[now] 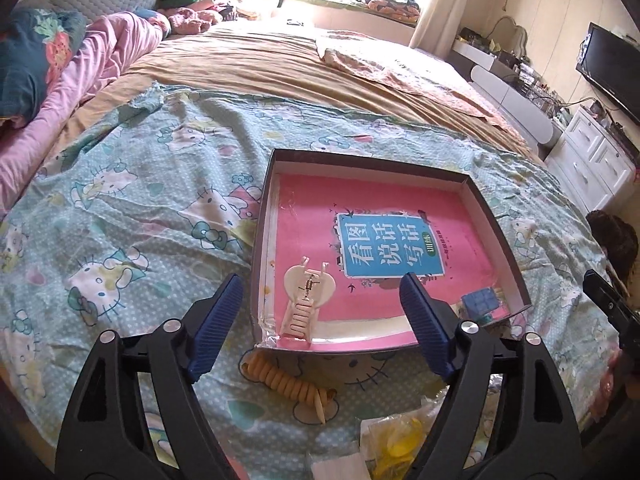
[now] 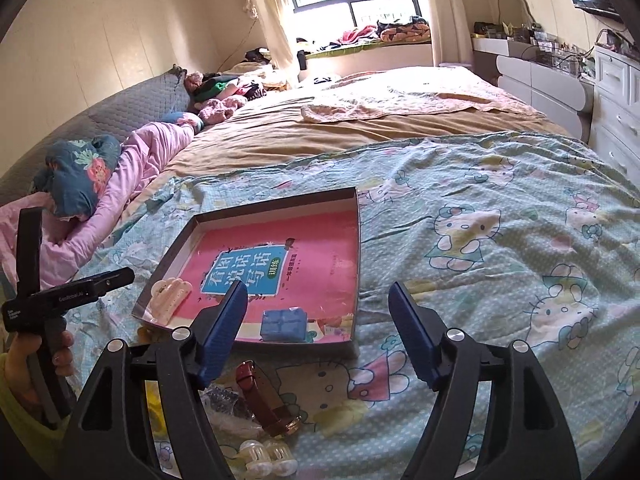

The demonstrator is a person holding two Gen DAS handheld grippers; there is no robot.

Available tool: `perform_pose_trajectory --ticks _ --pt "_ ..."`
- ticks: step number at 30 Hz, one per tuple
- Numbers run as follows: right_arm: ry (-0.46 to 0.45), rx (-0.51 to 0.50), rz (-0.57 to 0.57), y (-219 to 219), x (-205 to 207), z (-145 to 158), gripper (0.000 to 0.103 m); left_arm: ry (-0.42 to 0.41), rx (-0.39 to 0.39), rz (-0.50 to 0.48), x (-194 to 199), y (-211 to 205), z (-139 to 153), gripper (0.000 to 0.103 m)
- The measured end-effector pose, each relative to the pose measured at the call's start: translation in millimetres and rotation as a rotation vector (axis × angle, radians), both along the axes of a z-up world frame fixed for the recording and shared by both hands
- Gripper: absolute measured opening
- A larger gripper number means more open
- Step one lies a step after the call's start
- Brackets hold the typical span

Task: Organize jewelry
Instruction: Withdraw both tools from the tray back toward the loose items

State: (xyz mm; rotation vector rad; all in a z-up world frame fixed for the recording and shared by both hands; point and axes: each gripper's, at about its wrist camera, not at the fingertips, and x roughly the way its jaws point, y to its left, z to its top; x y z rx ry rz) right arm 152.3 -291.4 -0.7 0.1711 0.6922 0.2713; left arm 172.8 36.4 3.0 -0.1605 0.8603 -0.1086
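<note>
A shallow cardboard box lies on the bed with a pink book flat in its bottom. Inside it, near the front left corner, lies a cream hair claw; a small blue case sits at the front right. My left gripper hangs open above the box's front edge, with nothing between its fingers. In the right wrist view the same box, claw and blue case show. My right gripper is open and empty just above the case.
An orange spiral hair tie lies on the cartoon-cat sheet before the box. A brown-strap watch, small plastic bags, a yellow item and clear bead pieces sit nearer. A hand is at the left. White drawers stand to the right.
</note>
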Motion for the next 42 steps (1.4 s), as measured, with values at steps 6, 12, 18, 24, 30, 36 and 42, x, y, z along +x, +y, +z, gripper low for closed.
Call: perform_pose_trajectory --ticks 6,12,18,24,30,36,42 --pt "-0.037 -0.023 0.037 5 -22 14 0.072 -0.045 -0.007 0.003 -26 2 20 0.089" --pt "-0.062 -0.053 0.072 16 -43 20 0.076 -0.055 -0.008 -0.005 -49 0 25 0.092" --pt "-0.061 -0.065 0.098 22 -58 20 0.077 -0.054 -0.011 0.001 -70 1 22 0.093" --pt "-0.047 -0.068 0.113 27 -73 14 0.081 -0.049 -0.012 0.002 -86 0 18 0.093" --pt "-0.026 -0.084 0.134 34 -83 5 0.081 -0.047 -0.001 -0.007 -98 -3 15 0.093" --pt "-0.010 -0.111 0.154 42 -91 -4 0.081 -0.027 0.006 -0.006 -106 -2 5 0.093" --pt "0.008 -0.120 0.171 47 -96 -12 0.081 -0.003 0.013 -0.011 -114 -3 -7 0.093"
